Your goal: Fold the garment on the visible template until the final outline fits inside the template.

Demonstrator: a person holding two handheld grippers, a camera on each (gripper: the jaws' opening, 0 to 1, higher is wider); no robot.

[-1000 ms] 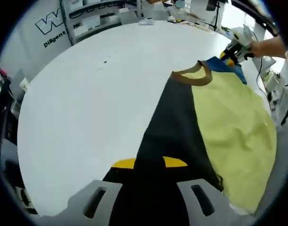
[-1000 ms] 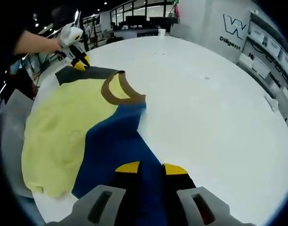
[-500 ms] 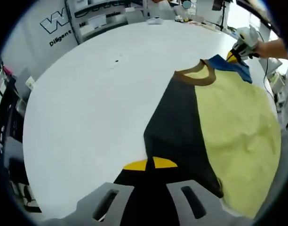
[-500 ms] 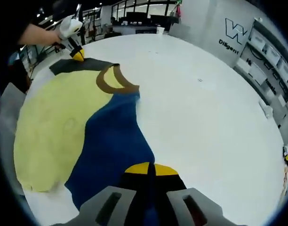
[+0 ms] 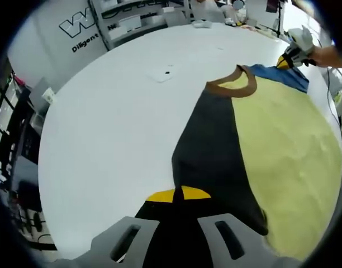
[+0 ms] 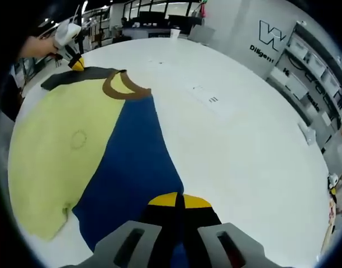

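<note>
— What carries everything here?
— A wide white bench [image 5: 115,123], bare across most of its top. In the right gripper view a faint printed mark [image 6: 213,100] sits out on the open white surface, apart from the cloth.

— And the garment?
— A shirt [image 5: 283,139] lies spread flat on the bench, reaching toward the edge nearest the person. Its body is pale yellow, with a brown collar [image 5: 233,88] pointing toward the middle of the bench. One sleeve is black [image 5: 213,162], the other blue [image 6: 134,162]. I cannot make out a template outline under it.

— What are the left tongs doing?
— The left tongs [image 5: 178,196] are closed together on the end of the black sleeve, yellow tips meeting over the fabric. From the right gripper view they appear far off at the black sleeve's end [image 6: 75,62], with a hand [image 6: 34,46] behind them.

— And the right tongs?
— The right tongs [image 6: 176,201] are pinched on the end of the blue sleeve. In the left gripper view they sit at the blue sleeve's far tip [image 5: 286,60].
</note>
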